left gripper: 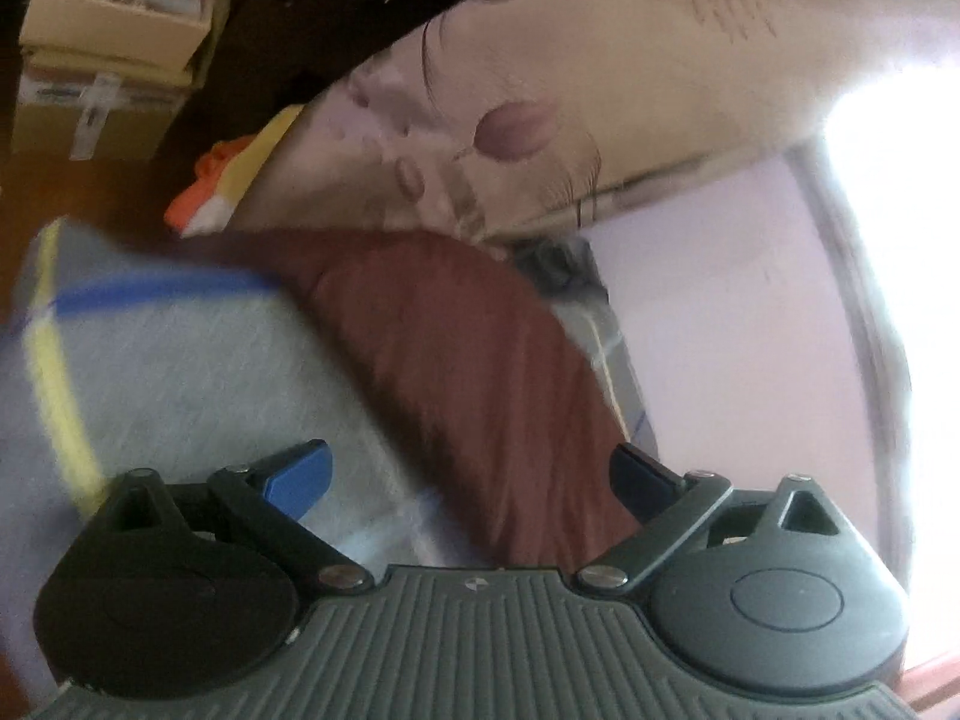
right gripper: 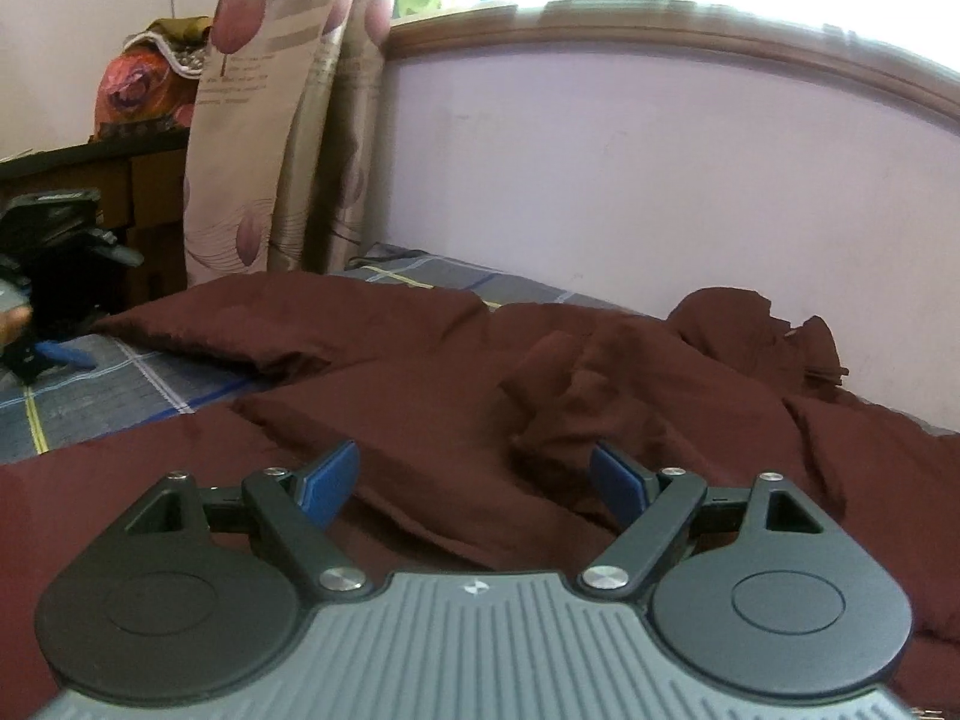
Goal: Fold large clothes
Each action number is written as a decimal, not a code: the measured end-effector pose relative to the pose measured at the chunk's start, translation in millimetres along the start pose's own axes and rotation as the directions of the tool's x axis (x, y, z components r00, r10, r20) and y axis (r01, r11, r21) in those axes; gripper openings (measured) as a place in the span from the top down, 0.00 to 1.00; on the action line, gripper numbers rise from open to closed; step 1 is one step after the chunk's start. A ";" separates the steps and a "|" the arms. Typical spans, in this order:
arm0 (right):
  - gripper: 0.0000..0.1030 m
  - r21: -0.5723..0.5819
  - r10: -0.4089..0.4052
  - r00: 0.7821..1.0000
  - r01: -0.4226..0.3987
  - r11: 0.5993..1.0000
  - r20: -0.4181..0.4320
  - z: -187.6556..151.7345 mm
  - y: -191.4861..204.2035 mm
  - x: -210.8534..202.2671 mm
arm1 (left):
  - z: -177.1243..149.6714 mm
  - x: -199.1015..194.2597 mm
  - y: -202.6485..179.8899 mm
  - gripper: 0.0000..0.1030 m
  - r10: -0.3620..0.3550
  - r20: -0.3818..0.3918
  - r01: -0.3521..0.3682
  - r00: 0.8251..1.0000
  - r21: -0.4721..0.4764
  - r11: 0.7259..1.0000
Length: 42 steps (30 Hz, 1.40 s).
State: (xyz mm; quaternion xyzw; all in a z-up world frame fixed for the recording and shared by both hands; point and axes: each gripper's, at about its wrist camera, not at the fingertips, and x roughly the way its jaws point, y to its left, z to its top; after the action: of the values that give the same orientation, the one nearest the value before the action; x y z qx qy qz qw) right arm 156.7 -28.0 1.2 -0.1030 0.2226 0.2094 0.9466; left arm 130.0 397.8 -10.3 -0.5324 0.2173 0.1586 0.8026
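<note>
Both the left gripper (left gripper: pixel 471 480) and right gripper (right gripper: pixel 474 480) gape, holding nothing. The crumpled maroon cloth garment (right gripper: pixel 540 384) ahead, seemingly bunched, risks a lopsided fold.

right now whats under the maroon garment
The maroon garment lies on a grey-blue checked bedsheet, which shows bare at the left and along the far edge by the wall. Whatever lies beneath the crumpled middle is covered and cannot be seen.
</note>
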 end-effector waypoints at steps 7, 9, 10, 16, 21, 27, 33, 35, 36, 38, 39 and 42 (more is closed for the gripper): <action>0.16 0.058 -0.002 1.000 0.002 0.998 -0.004 -3.2 -5.7 -2.0 | 23.6 28.2 -9.5 0.15 0.012 0.073 -0.010 0.997 -0.028 1.000; 0.16 0.097 -0.003 1.000 0.003 0.995 0.000 -4.4 -10.6 -3.0 | 25.9 38.6 -18.4 0.57 0.031 0.103 -0.037 0.994 0.051 0.998; 0.16 0.114 -0.002 1.000 0.002 0.993 0.002 -5.0 -13.2 -3.4 | 26.8 44.9 -28.6 0.81 0.067 0.112 -0.081 0.991 0.126 0.989; 0.16 0.272 -0.022 0.999 0.010 0.962 0.044 -10.4 -35.7 -14.3 | 7.1 34.3 -108.0 0.88 -0.087 0.138 0.035 0.987 0.339 0.940; 0.16 0.443 -0.066 0.993 0.018 0.897 0.093 -16.6 -57.7 -35.5 | -75.5 -2.3 -218.2 0.88 -0.388 0.028 0.306 0.921 0.562 0.768; 0.16 0.509 -0.216 0.971 0.136 0.850 0.101 -22.8 -87.4 -93.6 | -243.4 -24.4 -276.5 0.78 -0.486 -0.348 0.552 0.802 0.744 0.377; 0.16 0.535 -0.374 0.926 0.289 0.794 0.054 -43.6 -139.5 -163.3 | -316.8 -38.7 -243.1 0.00 -0.492 -0.344 0.521 0.800 0.805 0.283; 0.16 0.547 -0.401 0.914 0.307 0.779 0.058 -48.1 -151.2 -178.8 | -313.9 -48.3 -234.5 0.00 -0.513 -0.354 0.544 0.782 0.789 0.285; 0.15 0.552 -0.402 0.913 0.303 0.777 0.065 -47.6 -155.5 -183.5 | -310.5 -51.7 -229.8 0.00 -0.518 -0.354 0.553 0.779 0.777 0.301; 0.14 0.546 -0.364 0.927 0.260 0.797 0.091 -40.1 -158.3 -185.5 | -298.7 -58.3 -217.6 0.00 -0.515 -0.331 0.551 0.791 0.750 0.365; 0.14 0.531 -0.342 0.933 0.237 0.814 0.108 -32.8 -156.9 -183.0 | -294.7 -61.9 -213.4 0.00 -0.511 -0.321 0.548 0.797 0.739 0.391; 0.14 0.415 -0.235 0.961 0.157 0.896 0.144 -0.5 -140.8 -161.3 | -267.4 -61.2 -189.0 0.00 -0.489 -0.232 0.492 0.841 0.703 0.514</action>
State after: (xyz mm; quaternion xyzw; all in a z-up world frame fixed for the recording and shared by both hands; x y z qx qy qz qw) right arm 87.5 -210.1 90.1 0.0911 0.1575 0.0714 0.9807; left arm 121.3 77.1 79.3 -0.1999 0.1048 -0.1773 0.9579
